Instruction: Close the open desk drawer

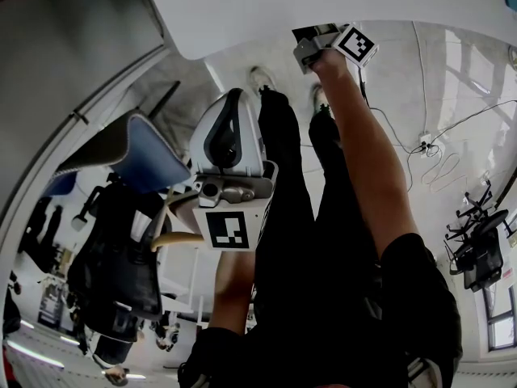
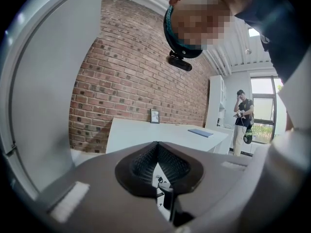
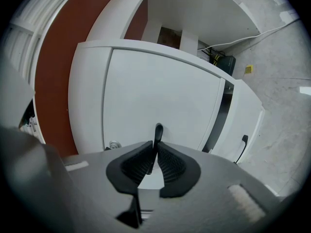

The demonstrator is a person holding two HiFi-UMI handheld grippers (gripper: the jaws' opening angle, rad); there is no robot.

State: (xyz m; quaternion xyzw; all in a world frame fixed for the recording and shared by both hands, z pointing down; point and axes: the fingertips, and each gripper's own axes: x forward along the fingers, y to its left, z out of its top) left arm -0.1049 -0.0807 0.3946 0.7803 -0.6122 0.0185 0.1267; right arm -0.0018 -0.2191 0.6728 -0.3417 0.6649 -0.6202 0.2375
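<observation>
The right hand-held gripper (image 3: 156, 148) is clamped on the thin black handle (image 3: 158, 130) of the white drawer (image 3: 160, 91), and its pads hide the handle's lower part. How far the drawer stands out is hard to tell. The left hand-held gripper (image 2: 158, 147) is closed on nothing, facing a brick wall (image 2: 131, 72)

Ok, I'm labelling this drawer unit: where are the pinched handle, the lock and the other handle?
Pinched handle (image 3: 158, 130): right gripper view, end showing above the jaws.
Lock (image 3: 114, 144): right gripper view, its round face.
Other handle (image 3: 241, 147): right gripper view, middle of the bar.
</observation>
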